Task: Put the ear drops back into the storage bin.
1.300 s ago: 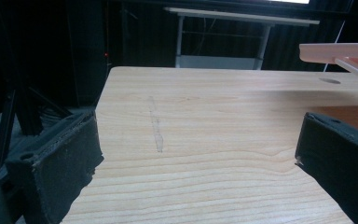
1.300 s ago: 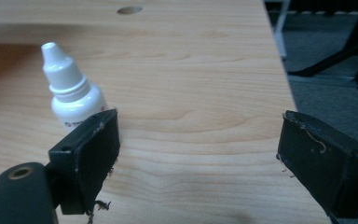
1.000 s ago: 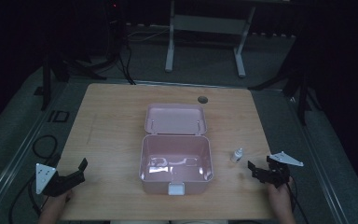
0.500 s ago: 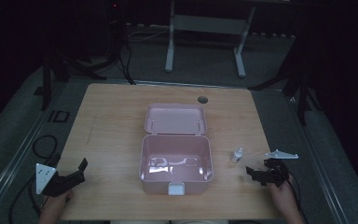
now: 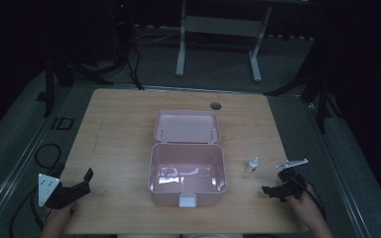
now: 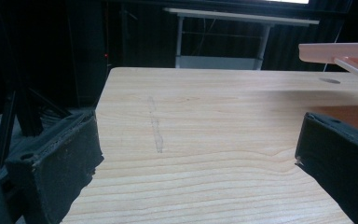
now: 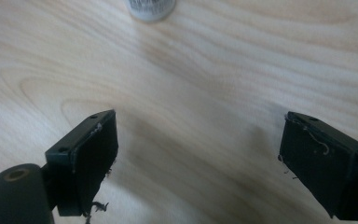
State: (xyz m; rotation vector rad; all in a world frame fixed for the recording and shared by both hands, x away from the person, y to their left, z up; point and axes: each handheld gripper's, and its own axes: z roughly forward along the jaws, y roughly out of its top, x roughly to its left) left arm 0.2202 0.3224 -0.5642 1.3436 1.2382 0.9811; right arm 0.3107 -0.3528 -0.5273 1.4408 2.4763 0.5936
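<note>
An open pink box (image 5: 187,171) sits at the centre of a wooden table (image 5: 119,134), lid laid back toward 12 o'clock. A small white bottle (image 5: 251,164) stands at its 3 o'clock. The right gripper (image 5: 276,190), jaws apart, lies near the bottle's 5 o'clock; the left gripper (image 5: 74,187) rests at the box's 8 o'clock.

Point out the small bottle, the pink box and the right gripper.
small bottle (image 5: 251,165), high view, on its body.
pink box (image 5: 187,198), high view, on its front wall.
right gripper (image 5: 273,191), high view, between its fingertips.
</note>
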